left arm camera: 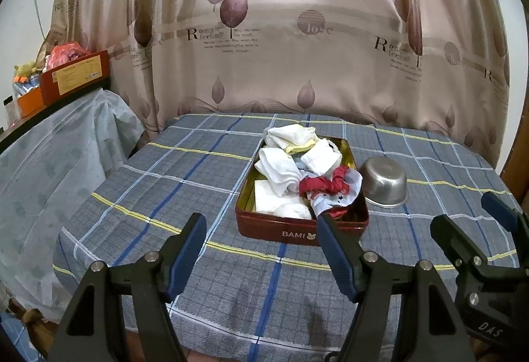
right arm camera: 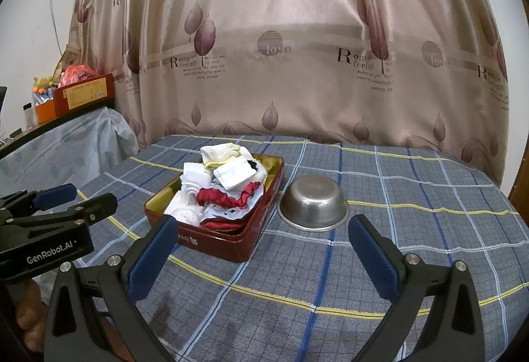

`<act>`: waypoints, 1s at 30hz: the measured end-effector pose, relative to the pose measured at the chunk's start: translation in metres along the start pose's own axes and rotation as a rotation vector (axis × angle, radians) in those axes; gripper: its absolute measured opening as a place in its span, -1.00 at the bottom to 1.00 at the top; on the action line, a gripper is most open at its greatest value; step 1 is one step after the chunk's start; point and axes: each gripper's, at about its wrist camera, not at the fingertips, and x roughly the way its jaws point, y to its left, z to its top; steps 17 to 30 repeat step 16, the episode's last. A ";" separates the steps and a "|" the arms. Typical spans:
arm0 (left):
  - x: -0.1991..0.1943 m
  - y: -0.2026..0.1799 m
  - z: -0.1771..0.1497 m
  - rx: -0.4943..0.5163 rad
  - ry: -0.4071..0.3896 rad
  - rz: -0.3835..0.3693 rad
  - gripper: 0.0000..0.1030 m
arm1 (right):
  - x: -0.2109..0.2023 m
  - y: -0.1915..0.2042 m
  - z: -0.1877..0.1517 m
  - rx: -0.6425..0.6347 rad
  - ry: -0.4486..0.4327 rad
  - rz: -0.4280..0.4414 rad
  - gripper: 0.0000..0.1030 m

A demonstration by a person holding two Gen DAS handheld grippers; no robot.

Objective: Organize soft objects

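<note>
A red tin box (left arm camera: 291, 231) (right arm camera: 251, 239) stands on the plaid-covered table and holds several rolled white socks (left arm camera: 281, 168) (right arm camera: 234, 177), a yellow-trimmed pair (left arm camera: 292, 135) (right arm camera: 220, 153) at its far end, and a red scrunchie (left arm camera: 325, 185) (right arm camera: 228, 198) on star-printed white cloth (left arm camera: 334, 201). My left gripper (left arm camera: 261, 229) hovers open over the table just in front of the box, holding nothing. My right gripper (right arm camera: 264, 231) is open too, in front of the box and the bowl, empty. Each gripper shows in the other's view, the right gripper (left arm camera: 476, 223) and the left gripper (right arm camera: 77, 195).
An upturned steel bowl (left arm camera: 385, 181) (right arm camera: 314, 203) sits right of the box. A patterned curtain (left arm camera: 297, 31) hangs behind the table. At left, a plastic-draped piece of furniture (left arm camera: 56, 147) carries red and orange boxes (left arm camera: 76, 77). The plaid cloth (right arm camera: 396, 196) spreads around the box.
</note>
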 end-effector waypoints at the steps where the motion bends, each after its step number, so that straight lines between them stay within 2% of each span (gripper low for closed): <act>1: 0.000 -0.001 -0.001 0.004 -0.002 -0.004 0.38 | 0.000 0.000 0.000 -0.001 0.000 0.000 0.98; 7: -0.003 -0.010 -0.007 0.035 -0.062 -0.029 0.39 | -0.001 0.000 -0.001 -0.001 0.004 -0.002 0.98; 11: -0.007 -0.016 -0.006 0.060 -0.082 -0.005 0.39 | -0.004 -0.003 -0.009 -0.007 0.006 -0.010 0.98; 16: -0.005 -0.018 -0.005 0.070 -0.067 0.024 0.39 | -0.002 -0.029 -0.013 -0.003 0.013 -0.054 0.98; 30: -0.005 -0.018 -0.005 0.070 -0.067 0.024 0.39 | -0.002 -0.029 -0.013 -0.003 0.013 -0.054 0.98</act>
